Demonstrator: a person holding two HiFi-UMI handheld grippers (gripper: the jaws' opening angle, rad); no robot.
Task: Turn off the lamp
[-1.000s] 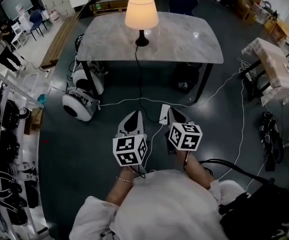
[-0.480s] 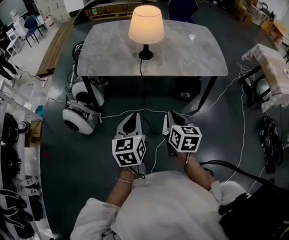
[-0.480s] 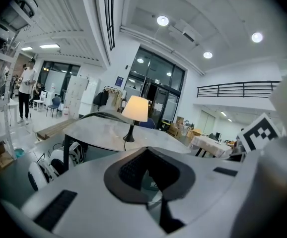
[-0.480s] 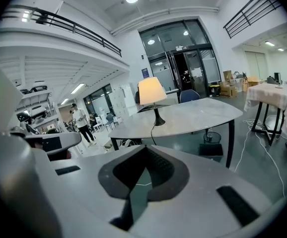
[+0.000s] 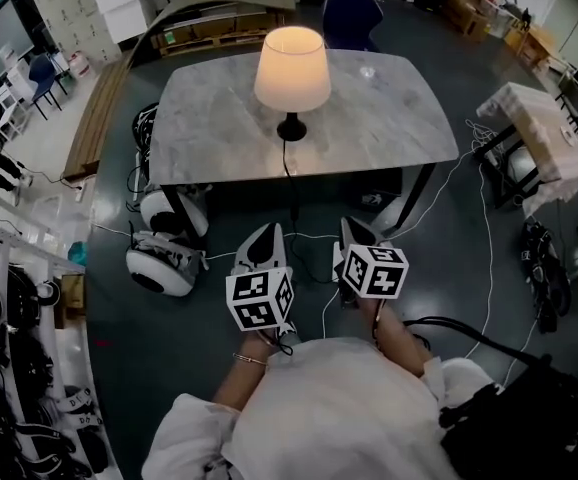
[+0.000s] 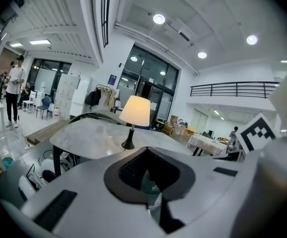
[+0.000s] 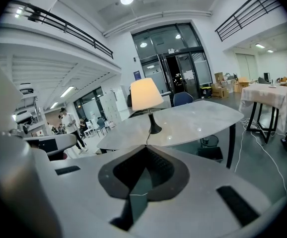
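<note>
The lamp [image 5: 292,68] stands lit on a marble-topped table [image 5: 209,118], with a cream shade and a black base. Its black cord [image 5: 291,193] drops over the table's near edge to the floor. Both grippers are held side by side in front of the person, short of the table. The left gripper [image 5: 261,238] and the right gripper [image 5: 354,230] are both shut with nothing between their jaws. The left gripper view has the lamp [image 6: 135,110] straight beyond the left gripper [image 6: 146,149]. In the right gripper view the lamp [image 7: 146,94] stands above the right gripper [image 7: 146,147].
White rounded machines [image 5: 159,268] sit on the floor by the table's left legs. A blue chair [image 5: 349,13] stands behind the table. A second table [image 5: 539,128] is at the right, with white cables [image 5: 489,258] across the floor. Racks of dark gear [image 5: 9,368] line the left.
The table and lamp have come nearer and lower in the head view as the person walks toward them. Both grippers keep their side-by-side pose and stay shut.
</note>
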